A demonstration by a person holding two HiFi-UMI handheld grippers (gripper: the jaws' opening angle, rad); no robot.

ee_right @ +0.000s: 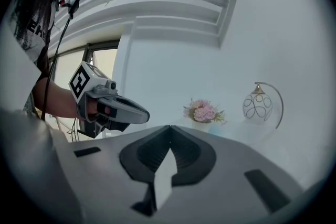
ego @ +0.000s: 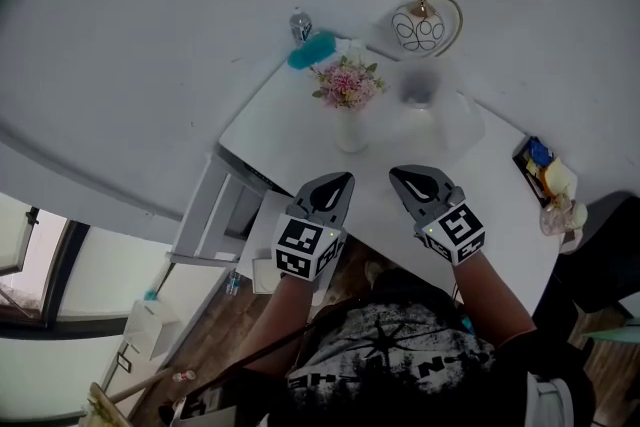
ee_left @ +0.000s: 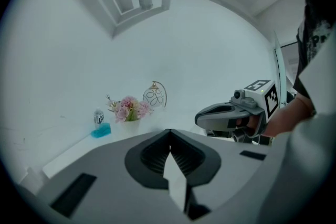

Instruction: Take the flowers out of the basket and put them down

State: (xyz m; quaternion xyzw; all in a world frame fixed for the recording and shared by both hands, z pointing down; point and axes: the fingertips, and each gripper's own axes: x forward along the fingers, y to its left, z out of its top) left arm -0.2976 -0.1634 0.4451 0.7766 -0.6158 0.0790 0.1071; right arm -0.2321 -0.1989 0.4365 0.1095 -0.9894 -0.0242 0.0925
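Pink flowers (ego: 347, 83) stand in a white holder (ego: 350, 131) at the back of the white table (ego: 500, 185). Both grippers hover over the table's near edge, well short of the flowers. My left gripper (ego: 343, 179) is shut and holds nothing. To its right, my right gripper (ego: 399, 174) is shut and empty too. In the left gripper view the flowers (ee_left: 129, 108) lie far ahead and left of the closed jaws (ee_left: 169, 131), with the right gripper (ee_left: 227, 116) off to the right. The right gripper view has the flowers (ee_right: 203, 111) ahead of its jaws (ee_right: 169, 127) and the left gripper (ee_right: 119, 110) at left.
A round wire lamp (ego: 426, 25) and a clear glass (ego: 418, 88) stand behind and right of the flowers. A teal object (ego: 311, 50) and a small bottle (ego: 300, 23) sit at the back corner. Small coloured items (ego: 546, 177) lie at the table's right edge. A white shelf unit (ego: 210, 215) stands left below.
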